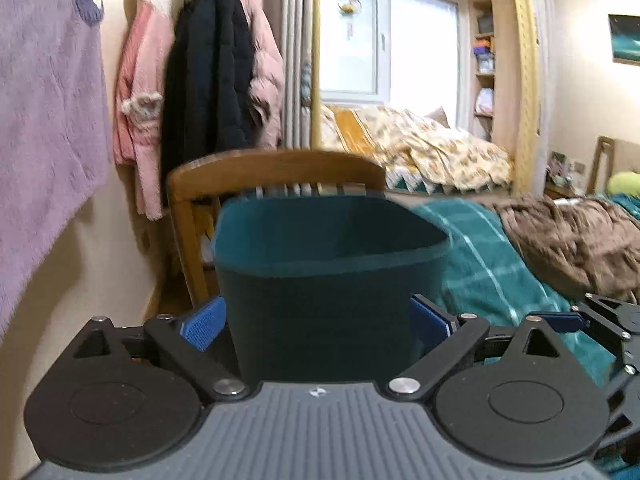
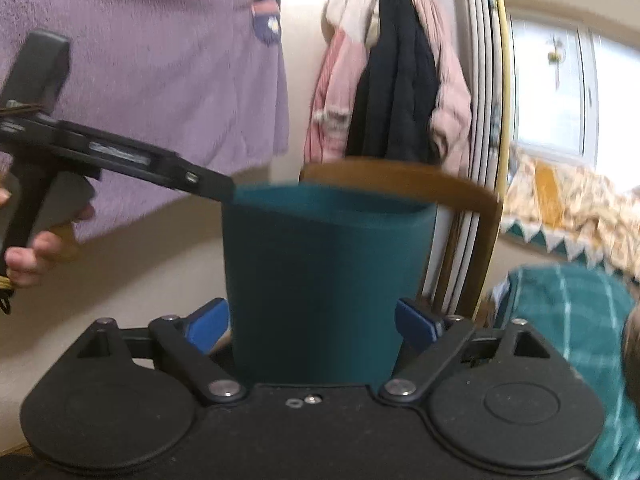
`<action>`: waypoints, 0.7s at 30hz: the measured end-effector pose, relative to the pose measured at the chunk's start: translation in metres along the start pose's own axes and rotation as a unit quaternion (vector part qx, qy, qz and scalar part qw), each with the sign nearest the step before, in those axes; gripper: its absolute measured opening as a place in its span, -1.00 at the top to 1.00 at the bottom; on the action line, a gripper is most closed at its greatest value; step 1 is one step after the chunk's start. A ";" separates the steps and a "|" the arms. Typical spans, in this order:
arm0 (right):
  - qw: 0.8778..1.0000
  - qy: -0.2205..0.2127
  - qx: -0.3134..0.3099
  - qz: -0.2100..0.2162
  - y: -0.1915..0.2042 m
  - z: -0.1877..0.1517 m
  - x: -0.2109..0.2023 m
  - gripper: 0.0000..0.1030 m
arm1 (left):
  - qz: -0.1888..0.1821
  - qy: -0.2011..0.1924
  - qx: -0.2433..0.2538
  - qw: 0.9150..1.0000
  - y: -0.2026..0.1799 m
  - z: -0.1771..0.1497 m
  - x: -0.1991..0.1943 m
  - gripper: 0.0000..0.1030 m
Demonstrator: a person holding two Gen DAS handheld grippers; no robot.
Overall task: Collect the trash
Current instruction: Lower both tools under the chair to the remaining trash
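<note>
- One teal bin [image 1: 328, 264] is the thing in hand: it stands upright between both sets of fingers, just in front of a wooden chair [image 1: 276, 168], mouth open upward.
- Left gripper [image 1: 320, 324] straddles the bin with its blue pads [image 1: 204, 326] spread wide on either side; whether they touch the wall I cannot tell, but they look released.
- Right gripper [image 2: 312, 322] frames the same bin [image 2: 324, 276], pads likewise spread, nothing clamped.
- Judging by this, the bin stays upright so trash can drop in.
- Beyond it hang a purple towel [image 1: 44, 120] and coats [image 1: 208, 60] on the wall; a teal blanket [image 1: 492, 264] lies to the right.
</note>
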State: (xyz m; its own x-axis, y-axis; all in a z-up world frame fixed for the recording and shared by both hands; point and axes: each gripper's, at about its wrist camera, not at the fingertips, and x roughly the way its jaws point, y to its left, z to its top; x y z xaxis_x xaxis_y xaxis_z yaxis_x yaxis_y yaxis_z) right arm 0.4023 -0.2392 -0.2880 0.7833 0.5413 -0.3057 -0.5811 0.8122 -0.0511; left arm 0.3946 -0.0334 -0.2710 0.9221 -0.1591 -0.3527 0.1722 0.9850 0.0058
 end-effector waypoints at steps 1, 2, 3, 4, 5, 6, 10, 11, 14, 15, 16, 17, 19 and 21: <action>1.000 0.010 0.006 0.002 -0.001 -0.009 0.001 -0.89 | 0.002 0.008 -0.004 1.000 0.001 -0.009 0.001 -0.94; 1.000 0.018 0.012 0.004 -0.001 -0.017 0.003 -0.91 | 0.006 0.017 -0.006 1.000 0.002 -0.020 0.003 -0.95; 0.999 0.027 0.020 0.008 -0.002 -0.026 0.004 -0.92 | 0.009 0.025 -0.009 1.000 0.003 -0.031 0.005 -0.95; 0.999 0.039 0.029 0.012 -0.003 -0.036 0.007 -0.94 | 0.012 0.031 -0.012 0.999 0.004 -0.040 0.007 -0.95; 0.998 0.047 0.037 0.013 -0.002 -0.044 0.008 -0.97 | 0.015 0.040 -0.013 0.999 0.005 -0.053 0.009 -0.95; 0.997 0.057 0.044 0.016 -0.001 -0.055 0.009 -0.98 | 0.017 0.048 -0.013 0.999 0.005 -0.064 0.012 -0.95; 0.994 0.093 0.058 0.023 0.007 -0.093 0.020 -1.00 | 0.014 0.088 -0.025 0.996 0.007 -0.110 0.028 -0.95; 0.992 0.104 0.061 0.023 0.010 -0.103 0.024 -1.00 | 0.009 0.103 -0.030 0.994 0.009 -0.123 0.036 -0.95; 0.988 0.131 0.082 0.021 0.016 -0.132 0.038 -1.00 | 0.003 0.143 -0.049 0.988 0.012 -0.159 0.055 -0.95; 0.986 0.138 0.089 0.021 0.018 -0.140 0.042 -1.00 | -0.001 0.155 -0.053 0.986 0.013 -0.172 0.062 -0.95; 0.984 0.147 0.094 0.018 0.021 -0.151 0.048 -1.00 | -0.003 0.166 -0.057 0.984 0.013 -0.183 0.068 -0.95; 0.983 0.155 0.095 0.014 0.024 -0.160 0.052 -1.00 | -0.003 0.177 -0.060 0.982 0.014 -0.194 0.075 -0.95; 0.981 0.173 0.089 0.002 0.029 -0.177 0.065 -1.00 | -0.004 0.197 -0.058 0.979 0.013 -0.216 0.090 -0.95; 0.978 0.186 0.089 -0.013 0.032 -0.194 0.077 -1.00 | 0.002 0.227 -0.048 0.973 0.011 -0.239 0.109 -0.95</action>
State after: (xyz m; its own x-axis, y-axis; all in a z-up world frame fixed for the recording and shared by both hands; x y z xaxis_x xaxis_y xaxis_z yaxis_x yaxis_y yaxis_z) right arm 0.4015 -0.2141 -0.4974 0.6440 0.4296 -0.6330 -0.4878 0.8680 0.0927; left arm 0.4143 -0.0240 -0.5333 0.6703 -0.1319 -0.7303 0.1166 0.9906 -0.0719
